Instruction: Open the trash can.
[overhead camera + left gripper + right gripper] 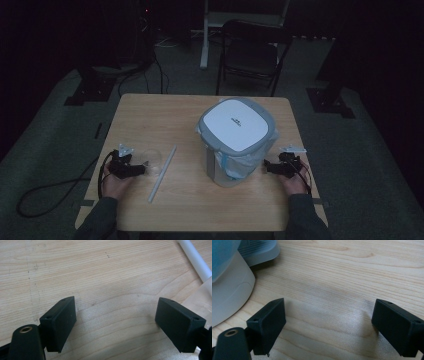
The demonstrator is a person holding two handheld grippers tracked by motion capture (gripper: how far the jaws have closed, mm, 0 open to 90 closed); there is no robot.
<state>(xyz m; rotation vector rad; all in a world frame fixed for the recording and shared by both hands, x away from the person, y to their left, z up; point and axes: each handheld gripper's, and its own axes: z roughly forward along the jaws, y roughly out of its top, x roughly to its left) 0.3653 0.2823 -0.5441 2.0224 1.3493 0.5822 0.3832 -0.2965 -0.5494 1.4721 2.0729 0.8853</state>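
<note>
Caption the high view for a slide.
Open left gripper and right gripper rest either side of a lidded white bin.

small dark mark on the bin lid (235, 120) (too tiny to read).

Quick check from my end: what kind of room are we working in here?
Probably a lab or studio set up for recording, not a home. A small wooden table stands alone on grey carpet in a dark room, with a black folding chair behind it and dark equipment stands and cables around.

Matt pale wood-grain table (105, 277)
</note>
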